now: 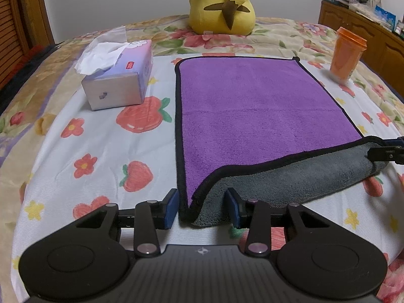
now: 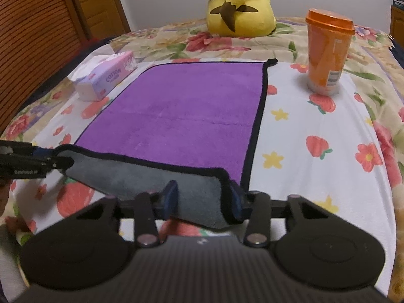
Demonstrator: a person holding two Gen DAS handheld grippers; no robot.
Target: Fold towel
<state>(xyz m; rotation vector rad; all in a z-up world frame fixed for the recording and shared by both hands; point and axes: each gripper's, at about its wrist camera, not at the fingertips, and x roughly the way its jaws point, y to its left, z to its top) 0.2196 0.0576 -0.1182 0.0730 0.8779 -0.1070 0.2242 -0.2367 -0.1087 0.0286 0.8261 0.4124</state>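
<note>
A purple towel (image 1: 252, 106) with a black hem and grey underside lies flat on the bed; it also shows in the right wrist view (image 2: 181, 116). Its near edge is turned up, showing grey. My left gripper (image 1: 202, 208) is open, its blue pads on either side of the towel's near left corner. My right gripper (image 2: 204, 202) is open around the near right corner, the grey cloth lying between its pads. Each gripper shows at the side of the other's view, the right one (image 1: 383, 152) and the left one (image 2: 38, 161), at the lifted edge.
A tissue box (image 1: 118, 80) stands left of the towel. An orange lidded cup (image 2: 328, 53) stands to its right. A yellow plush toy (image 1: 222, 2) sits behind it. The bed sheet (image 1: 101, 151) has a strawberry print. A wooden cabinet (image 1: 358, 27) is at the far right.
</note>
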